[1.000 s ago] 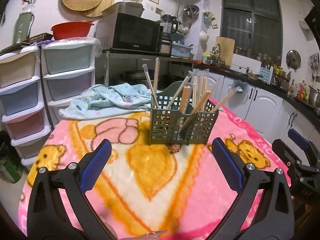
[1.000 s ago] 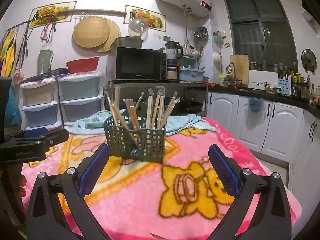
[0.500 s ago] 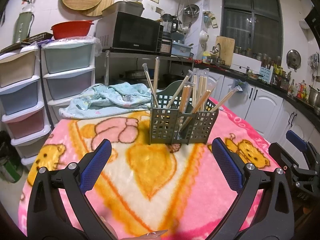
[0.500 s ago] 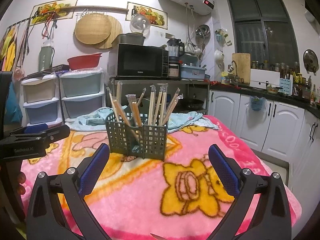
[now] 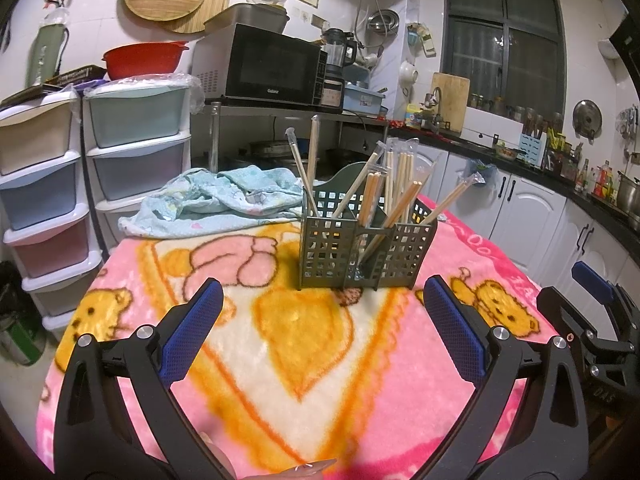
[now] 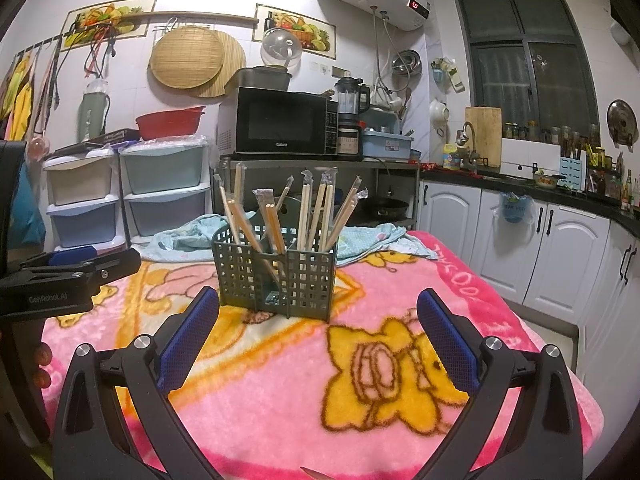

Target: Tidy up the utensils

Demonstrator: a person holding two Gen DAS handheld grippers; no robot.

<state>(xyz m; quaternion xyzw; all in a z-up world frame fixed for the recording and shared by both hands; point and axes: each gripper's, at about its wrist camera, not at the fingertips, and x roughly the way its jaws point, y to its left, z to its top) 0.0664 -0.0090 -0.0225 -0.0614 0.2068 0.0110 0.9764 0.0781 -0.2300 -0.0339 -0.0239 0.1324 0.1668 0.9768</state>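
Note:
A dark green slotted utensil caddy (image 5: 366,254) stands upright on the pink blanket-covered table (image 5: 304,360), also in the right wrist view (image 6: 276,276). Several wrapped wooden chopsticks (image 5: 394,192) lean in its compartments, also seen in the right wrist view (image 6: 316,212). My left gripper (image 5: 320,324) is open and empty, held back from the caddy over the blanket. My right gripper (image 6: 316,332) is open and empty, also short of the caddy. Each gripper shows at the edge of the other's view: the right one (image 5: 592,312), the left one (image 6: 76,272).
A crumpled light blue cloth (image 5: 224,200) lies on the table behind the caddy. Plastic drawer towers (image 5: 132,152) stand left of the table. A microwave (image 6: 280,124) sits on a metal rack behind. White cabinets and a counter (image 6: 540,240) run along the right.
The right gripper has drifted slightly forward and up, so the caddy sits a little lower and nearer in its view. The left gripper has stayed nearly still. Both stay open.

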